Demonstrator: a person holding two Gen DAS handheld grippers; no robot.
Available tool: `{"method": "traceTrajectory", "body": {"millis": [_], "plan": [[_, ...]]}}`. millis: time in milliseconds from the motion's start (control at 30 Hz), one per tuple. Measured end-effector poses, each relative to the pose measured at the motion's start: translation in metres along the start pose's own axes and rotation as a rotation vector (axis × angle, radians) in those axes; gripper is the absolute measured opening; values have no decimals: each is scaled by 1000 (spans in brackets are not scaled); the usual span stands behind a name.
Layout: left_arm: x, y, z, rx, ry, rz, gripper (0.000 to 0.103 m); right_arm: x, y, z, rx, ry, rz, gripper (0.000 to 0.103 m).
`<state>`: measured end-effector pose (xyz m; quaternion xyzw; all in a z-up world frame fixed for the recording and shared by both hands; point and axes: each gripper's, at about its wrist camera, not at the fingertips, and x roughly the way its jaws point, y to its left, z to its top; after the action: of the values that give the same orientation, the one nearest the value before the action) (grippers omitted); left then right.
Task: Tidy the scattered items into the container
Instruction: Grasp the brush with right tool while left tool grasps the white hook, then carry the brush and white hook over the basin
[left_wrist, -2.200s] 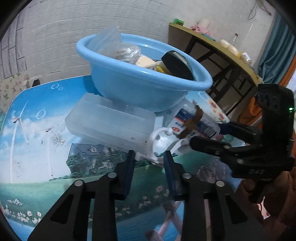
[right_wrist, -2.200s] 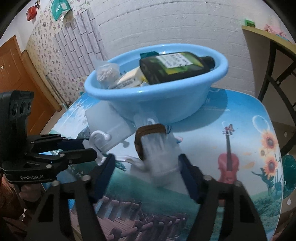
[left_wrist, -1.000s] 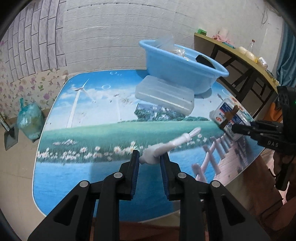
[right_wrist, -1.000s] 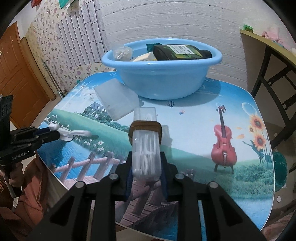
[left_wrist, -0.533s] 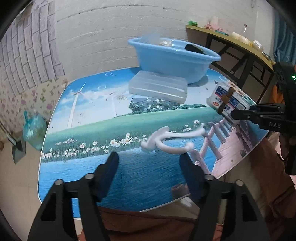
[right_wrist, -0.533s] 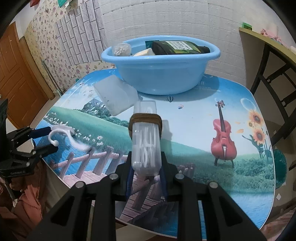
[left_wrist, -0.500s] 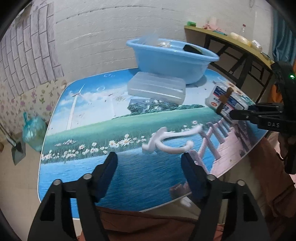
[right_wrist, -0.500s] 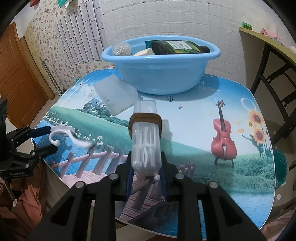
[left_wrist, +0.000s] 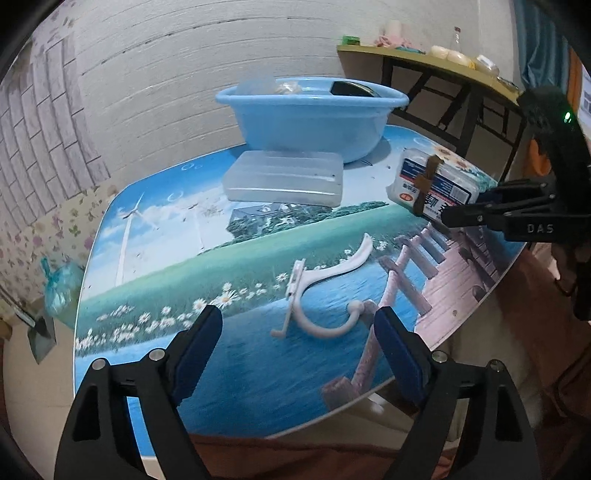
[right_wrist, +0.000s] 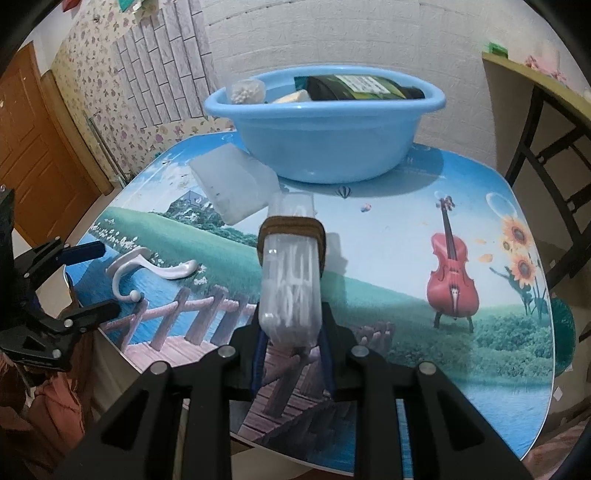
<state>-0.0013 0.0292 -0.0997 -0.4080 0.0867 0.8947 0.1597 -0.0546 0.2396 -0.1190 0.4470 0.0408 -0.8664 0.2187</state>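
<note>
1. The left tool hangs over the near edge of the tabletop, which is printed with a landscape scene. Its jaws are opening and nothing is between the pads.
2. Just beyond its fingertips a white plastic hook lies flat on the tabletop, free of the tool. It has a straight back plate, a curled lower arm ending in a ball, and a long curved upper arm. In the left wrist view the long arm runs away and to the right.
3. The right tool is clamped on the near end of a clear plastic box of cotton swabs. The box is long and narrow, with a brown band around it past the middle. It is held above the tabletop, its long axis pointing away from the tool toward the basin. In the left wrist view its underside shows a blue-and-red printed label.
4. Farther back a frosted, translucent rectangular box lies flat, just in front of the basin. Whether the two touch cannot be told.
5. At the far side of the tabletop stands the blue basin. A dark green bottle with a pale label lies on its side in it, cap to the right in the right wrist view. Beside it are a small clear bag of white pellets and a cream-coloured block.
</note>
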Motion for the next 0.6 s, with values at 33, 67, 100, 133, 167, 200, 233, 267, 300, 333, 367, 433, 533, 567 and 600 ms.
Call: {"method": "traceTrajectory", "body": {"millis": [33,67,100,133,167,200,233,267,300,333,367,433,533,567,600], "plan": [[2,-2,0,10,1,2,79,-1,3,-1,-9,-5,1,30],[4,-4,1,23,6,4,72,-1,3,0,-13,-7,1,32],[7,-5,1,32,14,6,68,-1,4,0,-15,-8,-1,35],[8,-6,2,35,13,-4,63,0,4,0,-15,-8,-3,36],[8,-7,3,34,10,-12,55,0,3,1,-14,-7,-4,36],[9,-7,4,35,14,-22,50,1,2,1,-10,-5,-4,37],[9,-8,4,35,14,-24,50,2,2,0,-5,-3,-7,38],[9,-8,4,37,12,-22,50,2,0,1,-2,-2,-9,38],[9,-8,4,39,11,-22,49,2,0,1,1,-2,-12,40],[9,-8,4,39,10,-23,44,2,-1,1,3,-3,-15,41],[9,-7,5,35,9,-25,44,3,-2,2,4,-3,-17,42],[8,-5,5,19,4,-27,44,3,-2,3,3,-6,-16,42],[8,-1,7,-9,-4,-41,44,4,0,4,1,-3,-8,42],[7,0,8,-14,-7,-39,44,6,0,4,0,-1,-9,42],[7,1,8,-17,-8,-38,44,6,0,5,0,2,-11,42]]}}
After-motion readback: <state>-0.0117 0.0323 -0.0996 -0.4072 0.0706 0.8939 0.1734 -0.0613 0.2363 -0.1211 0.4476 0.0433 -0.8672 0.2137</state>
